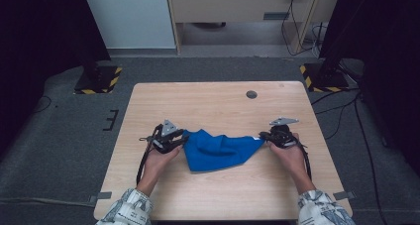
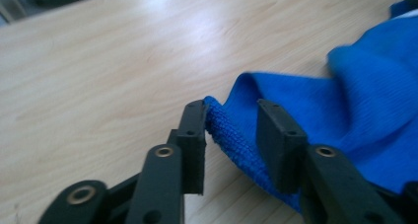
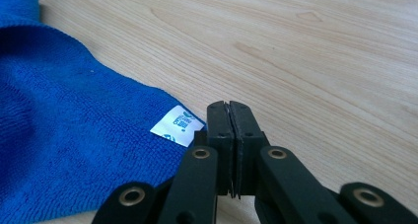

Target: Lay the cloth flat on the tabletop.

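Observation:
A blue cloth (image 1: 218, 148) lies bunched in the middle of the wooden table (image 1: 208, 103). My left gripper (image 1: 182, 139) is at its left corner. In the left gripper view the left gripper (image 2: 230, 110) stands open with the cloth's corner (image 2: 222, 123) between its jaws, and the left pad (image 2: 193, 135) touches the hem. My right gripper (image 1: 263, 136) is at the cloth's pointed right corner. In the right gripper view the right gripper (image 3: 229, 108) is shut with no blue between its pads. The cloth (image 3: 74, 130) and its white label (image 3: 177, 125) lie just left of it.
A small round grommet (image 1: 251, 94) is set in the table's far side. Two stands with yellow-black bases (image 1: 98, 79) (image 1: 323, 76) are on the floor beyond the far corners. Bare wood surrounds the cloth. Cables (image 1: 346, 111) run along the floor on the right.

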